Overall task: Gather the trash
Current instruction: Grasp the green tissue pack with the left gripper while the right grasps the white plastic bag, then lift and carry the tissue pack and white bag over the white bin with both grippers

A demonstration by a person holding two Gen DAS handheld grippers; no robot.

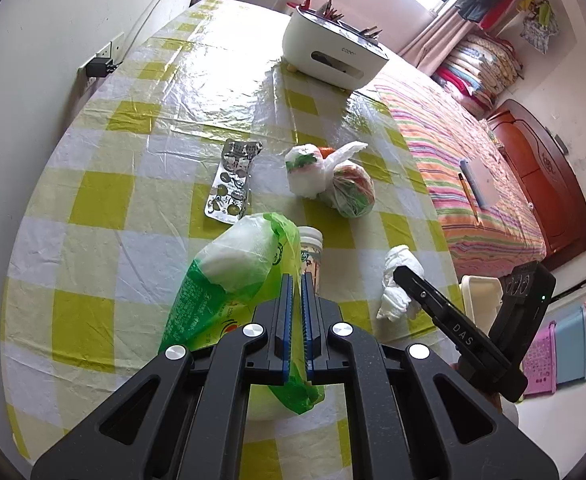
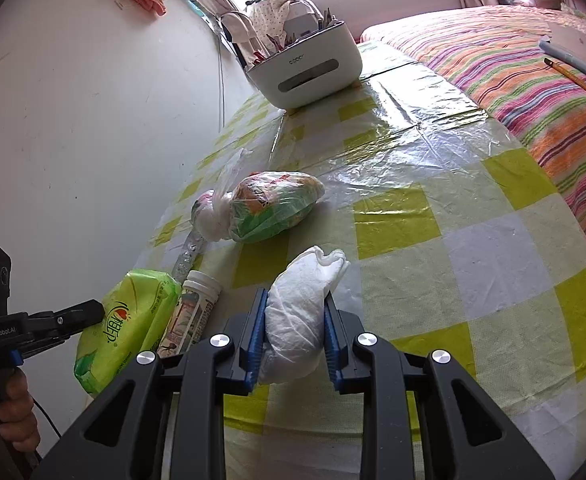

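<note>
The crumpled white tissue wad (image 2: pixel 301 312) sat clamped between the blue pads of the right tool (image 2: pixel 295 332), with its upper end protruding past the fingertips above the green-and-white checked plastic-covered tabletop (image 2: pixel 473 240). In the left wrist view the same wad (image 1: pixel 397 284) appeared at the tip of the right tool (image 1: pixel 407 276), near the tabletop's right edge.

The green plastic tissue pack (image 1: pixel 229 276) was pinched by a thin fold of its wrapper between the nearly closed blue pads of the left tool (image 1: pixel 297 312). The pack hung tilted, and part of the wrapper trailed below the fingers. In the right wrist view the left tool (image 2: pixel 93 312) met the pack (image 2: pixel 125 328) at its left end, and a hand (image 2: pixel 9 408) gripped the tool's handle.

A small white-capped cylindrical bottle with a printed label (image 1: pixel 311 256) lay just beside the pack. Beyond it lay a silver foil blister strip (image 1: pixel 233 180). To the right of the strip rested two knotted clear plastic bags of coloured waste (image 1: pixel 329 180), touching each other.

At the far end of the tabletop stood a white rounded plastic organiser box (image 1: pixel 329 52) containing pencils. A bed with a striped multicoloured cover (image 1: pixel 473 168) adjoined the tabletop on the right; a yellow pencil (image 1: pixel 469 196) and a grey pen (image 1: pixel 473 184) lay on it.
</note>
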